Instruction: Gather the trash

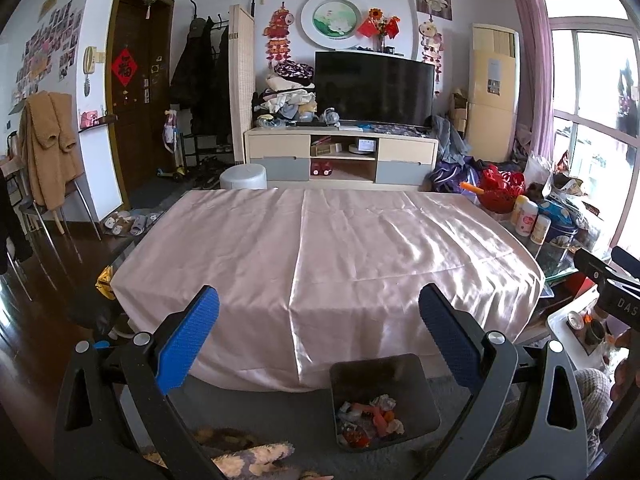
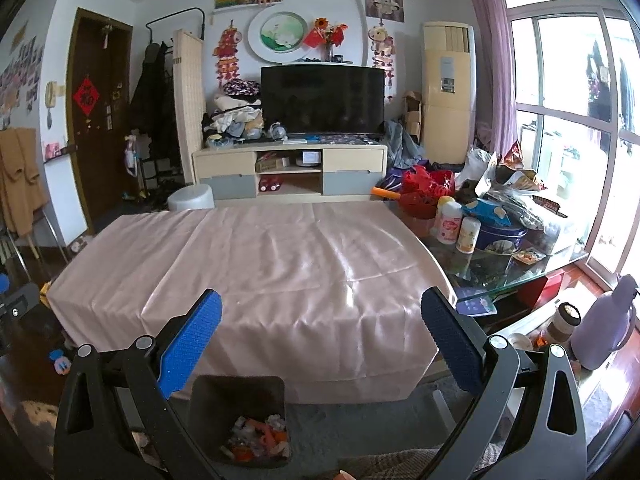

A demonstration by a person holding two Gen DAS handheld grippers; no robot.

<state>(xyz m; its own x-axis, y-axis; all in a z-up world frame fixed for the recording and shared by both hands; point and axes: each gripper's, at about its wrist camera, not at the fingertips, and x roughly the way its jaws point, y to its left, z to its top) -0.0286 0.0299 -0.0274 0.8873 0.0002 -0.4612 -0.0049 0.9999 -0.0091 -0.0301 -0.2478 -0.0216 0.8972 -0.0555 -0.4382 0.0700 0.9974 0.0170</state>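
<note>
A dark grey bin [image 1: 380, 376] stands on the floor in front of the table and holds several pieces of crumpled trash [image 1: 370, 420]. It also shows in the right wrist view [image 2: 236, 404], with the trash [image 2: 258, 438] at its bottom. A pink satin cloth [image 1: 320, 248] covers the table [image 2: 256, 276]; I see no trash on the cloth. My left gripper [image 1: 319, 318] is open and empty above the table's near edge. My right gripper [image 2: 321, 322] is open and empty, held likewise.
The table's right end is crowded with bottles [image 2: 450, 220], a red basket [image 2: 426, 190], snack bags [image 2: 516, 184] and a blue tin [image 2: 500, 236]. A purple flask [image 2: 606, 320] stands lower right. A white stool [image 1: 243, 178], TV cabinet [image 1: 340, 156] and chair with coat [image 1: 48, 148] stand beyond.
</note>
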